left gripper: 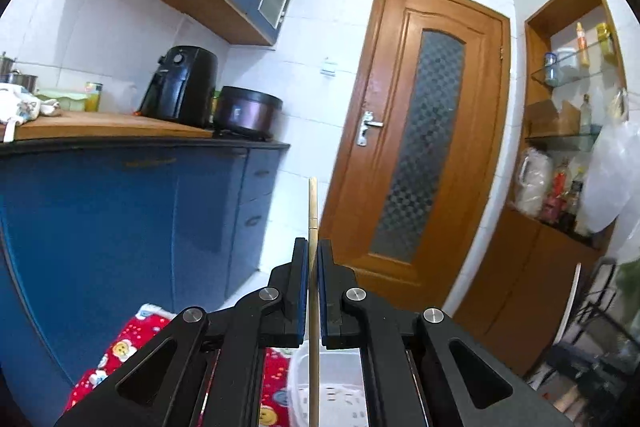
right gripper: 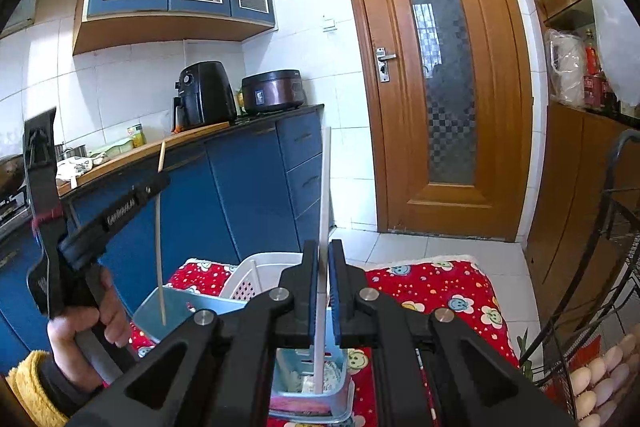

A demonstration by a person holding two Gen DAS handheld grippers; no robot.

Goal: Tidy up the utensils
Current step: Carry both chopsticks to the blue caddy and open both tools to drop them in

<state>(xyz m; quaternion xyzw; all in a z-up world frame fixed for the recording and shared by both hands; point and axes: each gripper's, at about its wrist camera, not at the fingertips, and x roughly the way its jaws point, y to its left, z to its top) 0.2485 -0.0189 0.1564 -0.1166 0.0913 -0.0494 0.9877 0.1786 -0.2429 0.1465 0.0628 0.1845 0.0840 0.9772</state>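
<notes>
**Wooden and white chopsticks held upright over the bins**

Wooden chopstick (left gripper: 313,227) is clamped in the left gripper (left gripper: 314,291) above the white basket (left gripper: 344,387); the right gripper (right gripper: 324,291) pinches a white chopstick (right gripper: 325,195) whose tip sits in the blue container (right gripper: 340,379). Keep each vertical, lower slowly, release only once inside.

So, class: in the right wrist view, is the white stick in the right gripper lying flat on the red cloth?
No. The white stick stands near upright, clamped in the right gripper, its lower end inside the blue container.
</notes>
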